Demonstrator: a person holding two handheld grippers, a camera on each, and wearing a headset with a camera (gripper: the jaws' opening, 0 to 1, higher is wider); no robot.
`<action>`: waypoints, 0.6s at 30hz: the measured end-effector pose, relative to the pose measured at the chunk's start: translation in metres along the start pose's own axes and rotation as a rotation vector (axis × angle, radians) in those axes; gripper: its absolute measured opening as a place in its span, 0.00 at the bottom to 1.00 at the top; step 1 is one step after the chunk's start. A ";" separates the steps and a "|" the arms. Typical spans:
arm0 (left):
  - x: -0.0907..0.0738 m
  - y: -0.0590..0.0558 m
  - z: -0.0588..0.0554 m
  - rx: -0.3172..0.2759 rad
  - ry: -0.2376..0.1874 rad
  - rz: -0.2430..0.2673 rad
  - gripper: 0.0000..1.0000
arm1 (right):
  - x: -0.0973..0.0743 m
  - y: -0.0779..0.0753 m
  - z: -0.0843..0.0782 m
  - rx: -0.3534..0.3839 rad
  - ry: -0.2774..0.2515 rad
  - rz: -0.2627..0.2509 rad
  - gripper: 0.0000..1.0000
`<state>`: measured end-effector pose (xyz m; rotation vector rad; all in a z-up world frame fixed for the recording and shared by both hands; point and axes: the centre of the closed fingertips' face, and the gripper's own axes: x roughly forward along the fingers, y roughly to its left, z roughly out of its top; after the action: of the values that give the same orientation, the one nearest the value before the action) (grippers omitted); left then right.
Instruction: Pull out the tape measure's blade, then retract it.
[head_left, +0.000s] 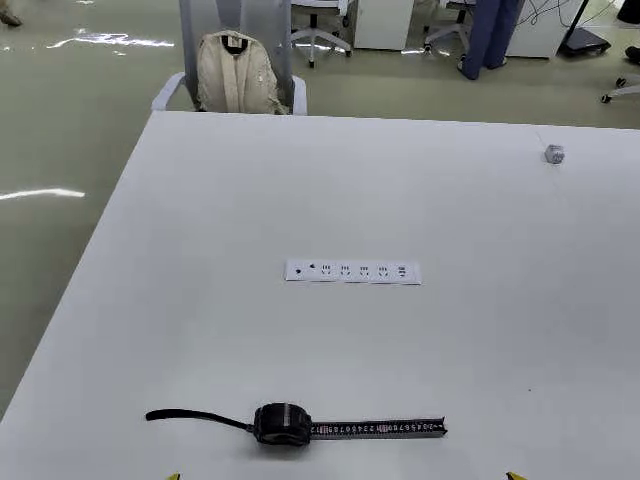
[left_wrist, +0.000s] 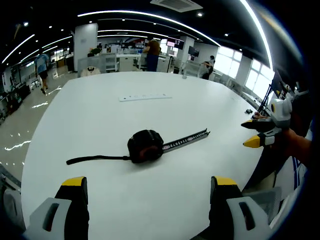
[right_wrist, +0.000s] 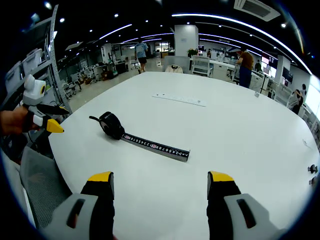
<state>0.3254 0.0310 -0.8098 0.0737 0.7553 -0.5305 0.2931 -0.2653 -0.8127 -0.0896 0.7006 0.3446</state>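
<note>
The tape measure lies on the white worktop at the lower middle of the head view, well below the socket strip at frame centre. Its black case appears to rest on a flat side. A thin wrist strap trails toward the left of the frame, and a length of blade already lies drawn out toward the right, ending in the end hook. The left claw is spread wide with nothing between its 2 jaws, and the case sits above them at the middle of the left gripper view. The right claw is likewise spread and empty, the blade crossing the centre of its view above the jaws. Neither touches the tape. The case looks compact and dense, probably rubber-clad, so a pinch across its 2 flat sides should hold. It would likely skate on this smooth worktop if only the blade were tugged, so 1 claw ought to pin it. The blade is thin, slick spring steel that kinks if folded, so the end hook is the place to grip. The limp strap offers no control. On release the blade may whip back, so it wants feeding in gently.
</note>
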 end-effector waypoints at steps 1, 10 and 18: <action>0.001 0.001 0.000 -0.004 0.002 0.005 0.99 | 0.000 0.000 0.000 -0.002 0.002 0.001 0.78; 0.006 -0.004 0.006 -0.023 -0.006 0.035 0.97 | 0.004 0.000 -0.007 -0.016 0.013 0.014 0.77; 0.013 -0.014 0.008 -0.038 0.000 0.050 0.93 | 0.007 -0.001 -0.011 -0.043 0.021 0.031 0.76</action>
<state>0.3312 0.0118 -0.8110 0.0573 0.7617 -0.4681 0.2912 -0.2665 -0.8258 -0.1237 0.7160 0.3892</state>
